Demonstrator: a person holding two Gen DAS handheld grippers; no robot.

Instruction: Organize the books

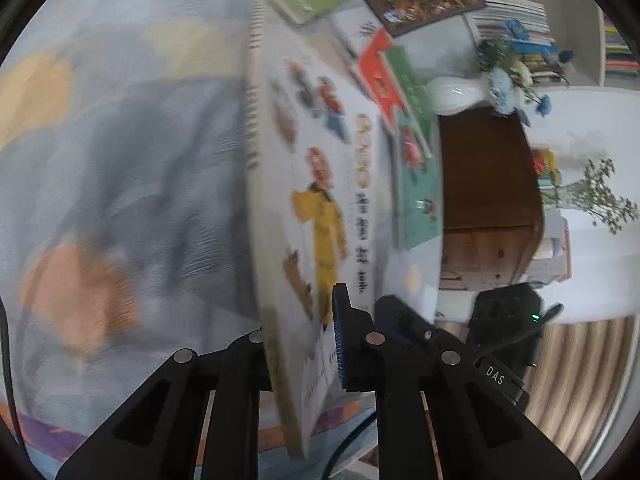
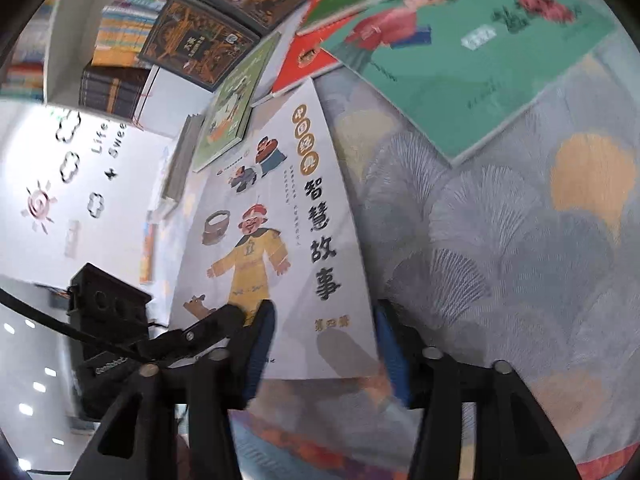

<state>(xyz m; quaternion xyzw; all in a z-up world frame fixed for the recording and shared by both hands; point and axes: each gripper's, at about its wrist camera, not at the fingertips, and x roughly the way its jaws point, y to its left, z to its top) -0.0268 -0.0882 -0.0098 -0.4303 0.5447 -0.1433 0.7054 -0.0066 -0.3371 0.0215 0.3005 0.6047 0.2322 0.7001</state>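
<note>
White book cover: smooth paper, slight sheen. Tablecloth: woven matt fabric. Vase: glossy ceramic.

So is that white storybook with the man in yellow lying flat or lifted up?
Lifted and tilted: the white storybook stands on edge above the patterned cloth, clamped by the left gripper.

Both wrist views look steeply down, close — sharing the white book; patterned cloth beneath.
</note>
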